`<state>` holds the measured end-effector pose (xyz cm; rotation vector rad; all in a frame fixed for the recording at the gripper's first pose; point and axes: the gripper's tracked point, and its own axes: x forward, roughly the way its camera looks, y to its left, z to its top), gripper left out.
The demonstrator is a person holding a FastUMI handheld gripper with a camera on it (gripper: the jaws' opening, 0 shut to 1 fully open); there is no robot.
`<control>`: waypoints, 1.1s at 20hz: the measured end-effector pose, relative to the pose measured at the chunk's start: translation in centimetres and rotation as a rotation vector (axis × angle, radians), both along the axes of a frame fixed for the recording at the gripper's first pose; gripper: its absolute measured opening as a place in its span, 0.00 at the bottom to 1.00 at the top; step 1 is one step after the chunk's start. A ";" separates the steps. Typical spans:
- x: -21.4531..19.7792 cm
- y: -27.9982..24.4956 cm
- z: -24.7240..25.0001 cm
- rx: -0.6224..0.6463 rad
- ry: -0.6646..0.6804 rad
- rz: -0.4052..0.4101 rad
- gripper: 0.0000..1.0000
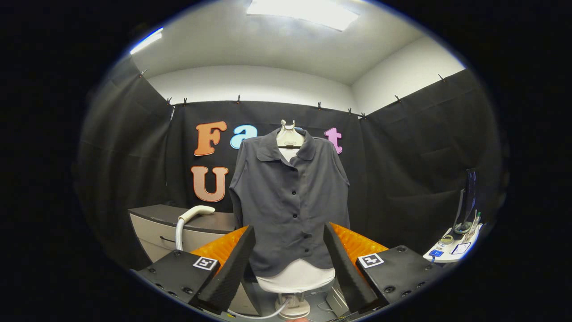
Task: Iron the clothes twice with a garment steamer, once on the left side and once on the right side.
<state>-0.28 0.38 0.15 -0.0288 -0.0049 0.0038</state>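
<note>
The gripper (289, 257) hangs with its fingers (230, 268) spread wide, and nothing is held between them. In the gap between the fingers, and well beyond them, stands a dress form on a pedestal base (293, 307). The form wears a dark grey shirt (290, 197), buttoned down the front with a row of small dark buttons, its collar folded out and its sleeves hanging at both sides. The white body of the form (296, 276) shows below the shirt's hem and again at the open neck, where a pale neck cap (288, 125) rises above the collar. The shirt hangs upright and faces the fingers squarely, with its lower edge lying between the two fingertips as seen from here. The garment steamer head (195, 213) lies to the left of the shirt, beyond the left finger, resting on top of a low grey cabinet (156, 230) with a drawer handle on its front. The steamer's pale hose (179, 235) bends down from the head along the cabinet's front. A thin white cable (268, 315) trails across the floor near the pedestal base. Far off to the right, well apart from the shirt, a small white desk (451, 252) carries a dark upright screen (467, 197) and a few small items too small to make out.
</note>
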 end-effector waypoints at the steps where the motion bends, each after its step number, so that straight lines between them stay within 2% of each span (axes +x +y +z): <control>1: -0.1 -0.1 0.0 -0.001 0.002 -0.002 0.98; 11: 0.7 -0.2 -0.3 -0.025 0.003 0.008 0.98; 15: 1.8 0.5 -0.1 -0.029 0.002 0.090 0.98; 22: 5.1 3.3 1.1 0.035 0.008 0.310 0.98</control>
